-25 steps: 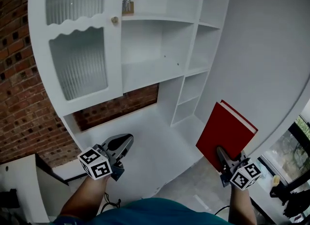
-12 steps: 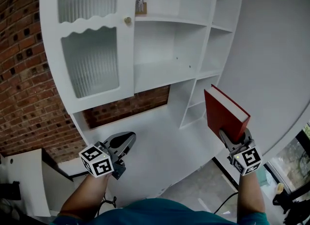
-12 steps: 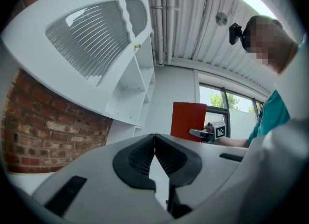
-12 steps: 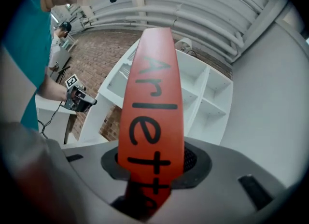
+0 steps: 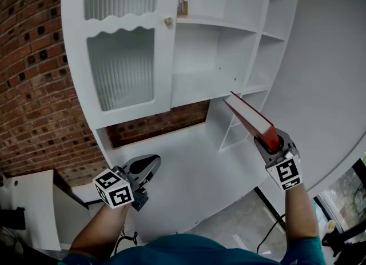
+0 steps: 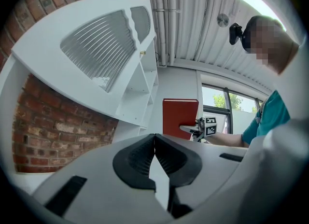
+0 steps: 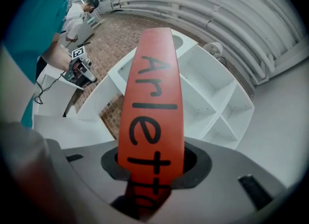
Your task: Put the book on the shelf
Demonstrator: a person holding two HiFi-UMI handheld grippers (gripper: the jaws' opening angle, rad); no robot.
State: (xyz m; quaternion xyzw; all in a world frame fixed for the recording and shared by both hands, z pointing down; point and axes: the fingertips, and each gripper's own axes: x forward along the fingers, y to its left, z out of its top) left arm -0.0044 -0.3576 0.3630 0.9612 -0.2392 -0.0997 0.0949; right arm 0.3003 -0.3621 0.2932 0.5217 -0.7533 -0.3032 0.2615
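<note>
Red hardback book [image 5: 250, 116]: stiff, prob. hefty; right gripper [image 5: 269, 142] jaws clamped across its spine end. Left gripper [image 5: 147, 167] jaws together, empty.

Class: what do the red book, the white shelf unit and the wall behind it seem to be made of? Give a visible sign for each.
Red book: hardback, smooth matte cover, likely board; stiff, flat spine.
Shelf unit: probably painted wood or laminate; even, satin white.
Wall: bare brick; mortar joints show.
</note>
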